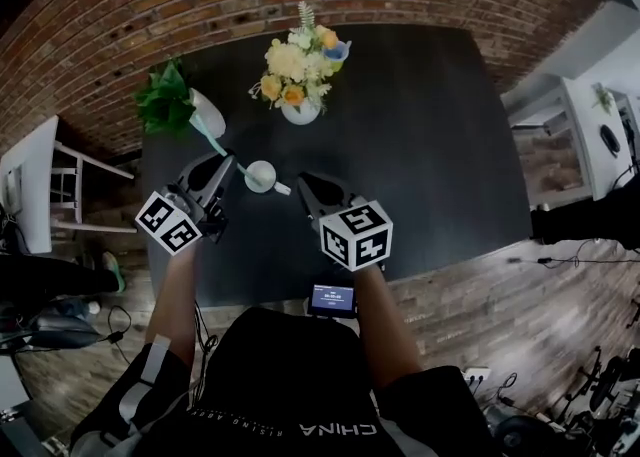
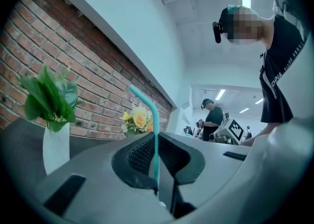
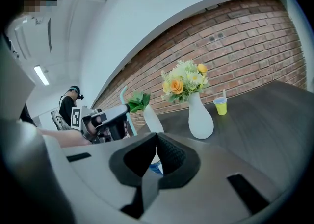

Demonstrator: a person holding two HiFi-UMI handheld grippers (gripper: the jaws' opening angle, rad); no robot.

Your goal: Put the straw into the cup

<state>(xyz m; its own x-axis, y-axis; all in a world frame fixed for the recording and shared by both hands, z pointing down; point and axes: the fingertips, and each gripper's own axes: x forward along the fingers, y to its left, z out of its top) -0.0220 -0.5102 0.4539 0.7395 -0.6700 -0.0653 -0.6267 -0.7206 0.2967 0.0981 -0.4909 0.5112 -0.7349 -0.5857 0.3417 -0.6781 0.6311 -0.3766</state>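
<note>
The left gripper (image 2: 156,144) is clamped on the teal straw (image 2: 155,115). The straw leans up toward 11 o'clock, and its lower end reaches the 9 o'clock rim of the cup (image 1: 260,176). The right gripper (image 3: 156,142), jaws together, pinches the cup's edge at 4 o'clock on the counter (image 1: 430,145).

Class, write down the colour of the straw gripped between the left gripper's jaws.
Teal; the straw shows best in the left gripper view.

One bench (image 1: 430,145) carries two vases, a flower vase (image 1: 300,111) far and a leaf vase (image 1: 208,113) left, and two cups, a white cup (image 1: 260,176) near and a yellow cup (image 3: 220,105) far. There is one straw (image 2: 156,135) and one screen (image 1: 332,298), and there are two grippers, the left gripper (image 1: 232,163) and the right gripper (image 1: 300,185).
</note>
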